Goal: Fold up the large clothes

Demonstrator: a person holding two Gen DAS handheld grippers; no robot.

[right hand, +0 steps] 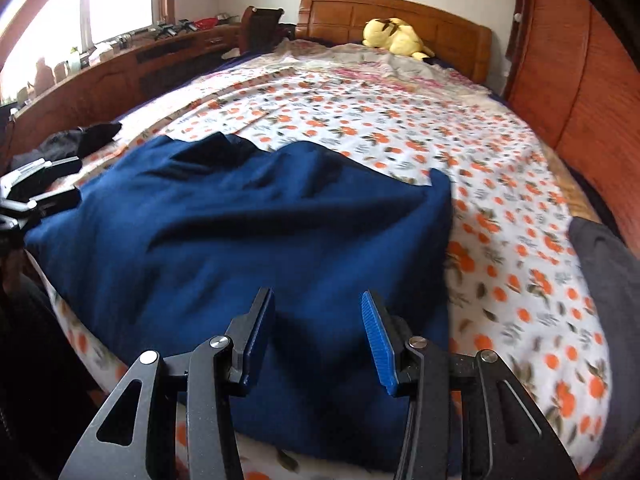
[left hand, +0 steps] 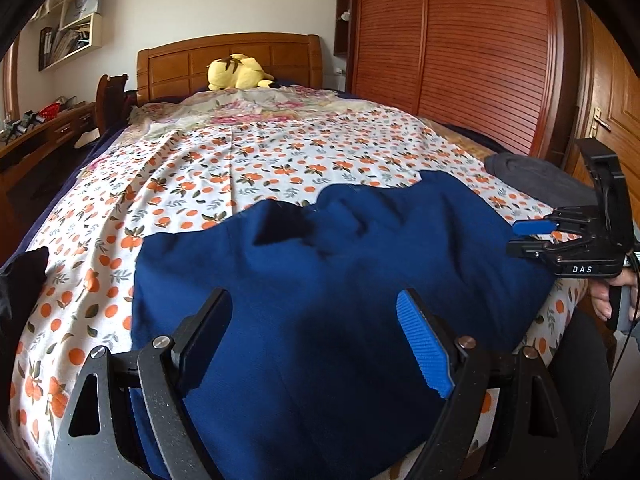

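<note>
I see the blue garment (left hand: 328, 280) lying rumpled across the near edge of the bed (left hand: 240, 152). My left gripper (left hand: 316, 340) hovers over its near part, jaws wide apart, nothing between them. My right gripper (right hand: 318, 336) hangs above the garment near its right edge, jaws parted, empty.

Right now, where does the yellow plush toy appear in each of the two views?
Left wrist view: the yellow plush toy lies at top centre, against the wooden headboard.
Right wrist view: the toy lies at top, right of centre, against the same headboard.
Shared landmark: the blue garment spread on the near end of the bed.
</note>
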